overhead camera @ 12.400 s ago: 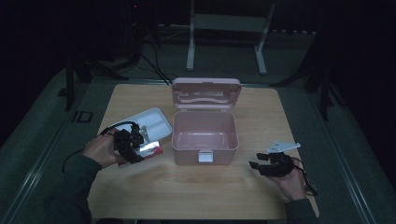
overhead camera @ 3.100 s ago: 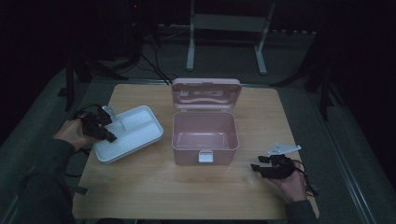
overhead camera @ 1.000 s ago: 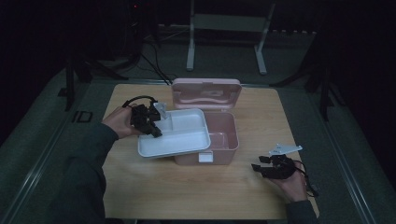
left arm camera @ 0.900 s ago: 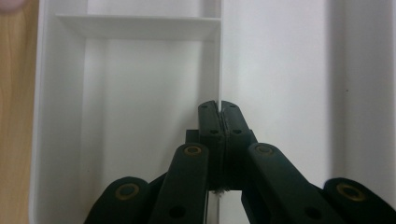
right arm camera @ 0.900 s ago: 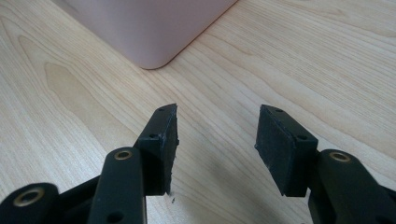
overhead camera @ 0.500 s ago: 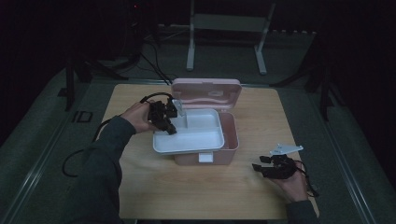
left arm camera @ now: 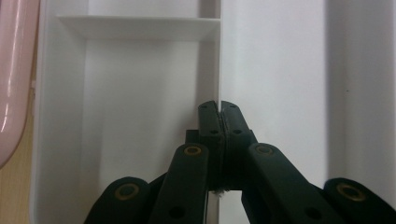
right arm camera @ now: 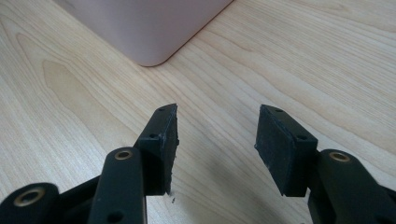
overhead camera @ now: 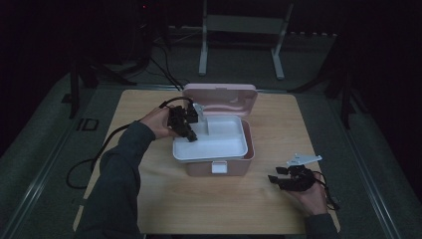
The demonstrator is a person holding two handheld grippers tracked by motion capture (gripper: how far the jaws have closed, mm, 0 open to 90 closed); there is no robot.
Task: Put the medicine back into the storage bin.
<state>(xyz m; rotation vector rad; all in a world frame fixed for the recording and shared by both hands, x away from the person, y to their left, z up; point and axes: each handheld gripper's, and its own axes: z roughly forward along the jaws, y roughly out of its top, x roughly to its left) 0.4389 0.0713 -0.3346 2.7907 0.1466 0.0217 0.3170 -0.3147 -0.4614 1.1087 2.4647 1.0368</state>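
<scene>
One white tray sits on top of the pink box, mid frame | left gripper pinches its divider wall | right gripper jaws apart, holding nothing | left: let go, shut lid

We see a pale wooden table on grey carpet in a dark room. Beyond its far edge stands a light metal frame, with what seem to be cables left of it.

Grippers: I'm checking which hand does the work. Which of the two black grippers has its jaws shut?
The left gripper, clamped on the white plastic tray's divider wall over the pink box. The right gripper rests open on the wooden table.
</scene>
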